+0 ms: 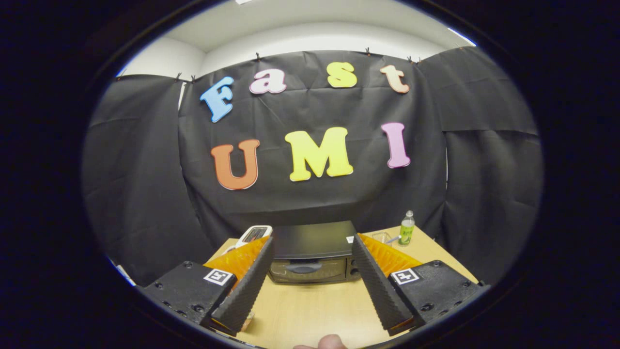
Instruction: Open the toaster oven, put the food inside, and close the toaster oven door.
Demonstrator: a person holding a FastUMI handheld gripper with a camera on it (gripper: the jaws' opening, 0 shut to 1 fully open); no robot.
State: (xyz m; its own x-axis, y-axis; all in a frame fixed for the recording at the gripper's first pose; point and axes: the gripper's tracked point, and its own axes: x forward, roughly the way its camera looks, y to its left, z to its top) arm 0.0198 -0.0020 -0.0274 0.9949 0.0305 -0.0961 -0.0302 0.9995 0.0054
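Tongs (310, 271) apart, holding nothing, above counter (310, 310). Toaster oven (312, 254) sits beyond the fingertips, door closed, sides hidden behind the fingers. Green bottle (407, 229) stands right of it.

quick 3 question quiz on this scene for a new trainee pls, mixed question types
1. True or false: the toaster oven door is shut.
2. Multiple choice: what are the gripper fingers doing? A) pressing on the oven handle B) spread open with nothing between them but bare table, the oven beyond them C) closed on the bottle
3. Short answer: what stands on the wooden table beside the oven, on the far side of the finger nearest it?

Key
1. True: the door is up, its handle at the top of the glass.
2. B
3. A small green bottle, upright.
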